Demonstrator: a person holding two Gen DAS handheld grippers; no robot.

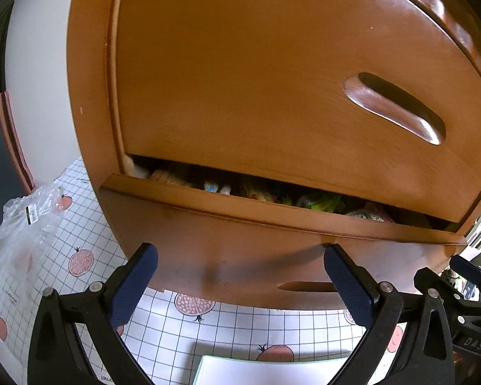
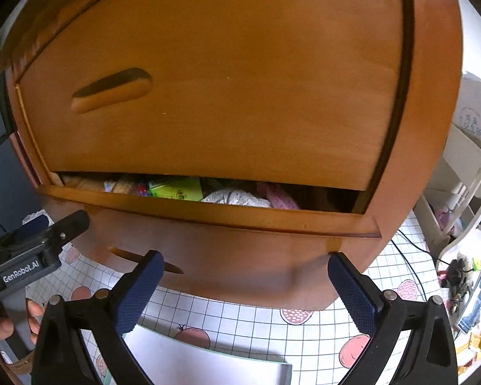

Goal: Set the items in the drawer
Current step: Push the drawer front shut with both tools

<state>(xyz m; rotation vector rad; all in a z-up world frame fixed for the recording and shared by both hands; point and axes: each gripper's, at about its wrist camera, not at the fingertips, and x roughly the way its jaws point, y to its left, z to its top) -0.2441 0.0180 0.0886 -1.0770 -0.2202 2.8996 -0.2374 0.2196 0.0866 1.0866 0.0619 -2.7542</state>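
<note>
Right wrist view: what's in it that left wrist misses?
Right wrist only: a hand holding the left gripper, a black cable, cluttered white shelving.
Left wrist only: a clear plastic bag on the tablecloth.
Both: the lower drawer slightly open with colourful items inside, and a pale tray below.

Only a narrow slot above the drawer [image 2: 208, 221] front at mid-frame, crammed with packets [image 2: 176, 189] and cloth [image 2: 237, 197]; upper drawer [image 2: 208, 96] overhanging; open checkered floor [image 2: 256, 320] below.
</note>
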